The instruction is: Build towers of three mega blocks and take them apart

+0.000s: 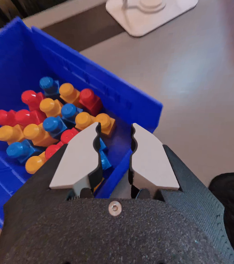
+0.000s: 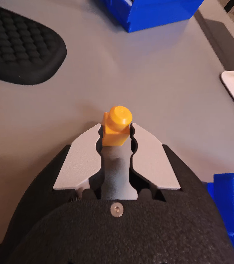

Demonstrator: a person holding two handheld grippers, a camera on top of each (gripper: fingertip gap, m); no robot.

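In the left wrist view a blue bin [image 1: 76,68] holds several loose red, orange and blue mega blocks [image 1: 52,125]. My left gripper [image 1: 115,126] is open and empty, hovering over the bin's near right corner. In the right wrist view my right gripper [image 2: 116,125] is shut on a single orange block [image 2: 115,132], held stud-up at the fingertips just above the grey table [image 2: 142,68]. No tower shows in either view.
A black textured pad [image 2: 16,44] lies at the left of the right wrist view and shows in the left wrist view [image 1: 233,200]. A blue bin stands ahead [image 2: 156,12], another at lower right [image 2: 233,207]. A white stand base [image 1: 149,15] sits at the back. The gap from one gripper's tips to the other's is roughly 30 cm.
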